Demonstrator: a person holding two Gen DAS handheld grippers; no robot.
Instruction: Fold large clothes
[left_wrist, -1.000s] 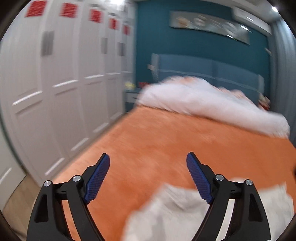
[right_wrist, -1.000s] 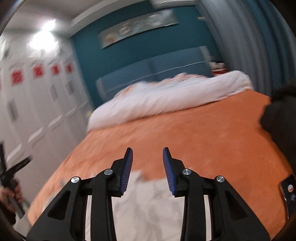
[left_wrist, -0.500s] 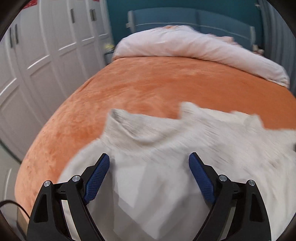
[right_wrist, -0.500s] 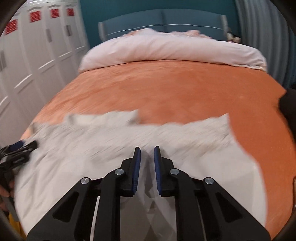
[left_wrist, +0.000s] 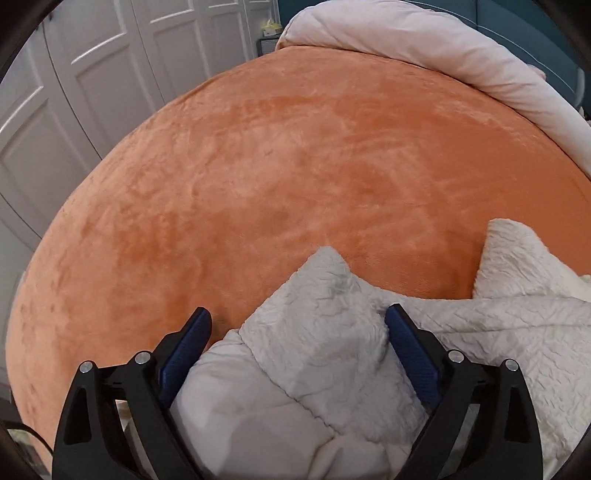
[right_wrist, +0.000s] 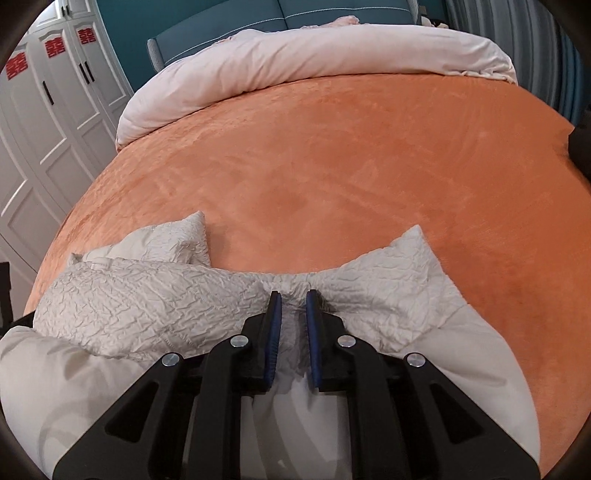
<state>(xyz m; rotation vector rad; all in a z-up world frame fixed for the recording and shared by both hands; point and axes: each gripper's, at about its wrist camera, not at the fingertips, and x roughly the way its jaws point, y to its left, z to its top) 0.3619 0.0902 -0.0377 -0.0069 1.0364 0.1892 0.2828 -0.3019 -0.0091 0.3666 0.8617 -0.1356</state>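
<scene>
Lay crumpled at the near edge of the bed's orange plush blanket (left_wrist: 295, 155): cream crinkled quilted garment (left_wrist: 317, 332). Left tongs (left_wrist: 297, 334) spread wide, just been opening, garment's pointed corner between the blue pads, pads not pressing it. Right tongs (right_wrist: 293, 308) nearly closed (just been narrowing), pinching a bunched fold of the garment. Rolled pale pink duvet (right_wrist: 295, 62) at the headboard end.

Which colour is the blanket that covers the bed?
Orange blanket, clearest in the right wrist view.
</scene>
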